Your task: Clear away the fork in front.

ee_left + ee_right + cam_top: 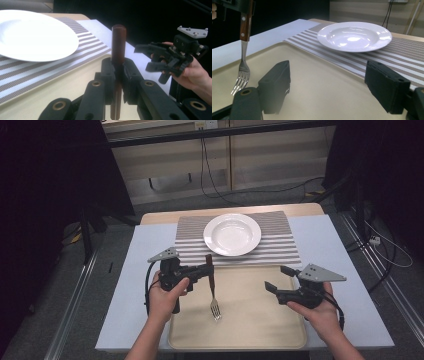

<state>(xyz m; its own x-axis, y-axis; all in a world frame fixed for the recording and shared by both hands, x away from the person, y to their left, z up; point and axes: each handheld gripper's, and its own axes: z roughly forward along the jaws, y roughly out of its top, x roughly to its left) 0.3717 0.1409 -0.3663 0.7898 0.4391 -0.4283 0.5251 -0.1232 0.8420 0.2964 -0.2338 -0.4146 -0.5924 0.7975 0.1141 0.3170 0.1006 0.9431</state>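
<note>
- Dangling tines-down over the beige plastic tray (pixel 280 330), the wooden-handled steel fork (pixel 212 287) sits clamped in the left gripper (pixel 206 269).
- Right gripper (pixel 278 279) gapes empty (beside the tray's right half).
- Pinched by its handle, the fork could swivel or slip onto the tray.

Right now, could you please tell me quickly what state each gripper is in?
Left gripper: shut on the fork, gripped by its wooden handle, tines hanging down over the tray.
Right gripper: open, holding nothing.
</note>
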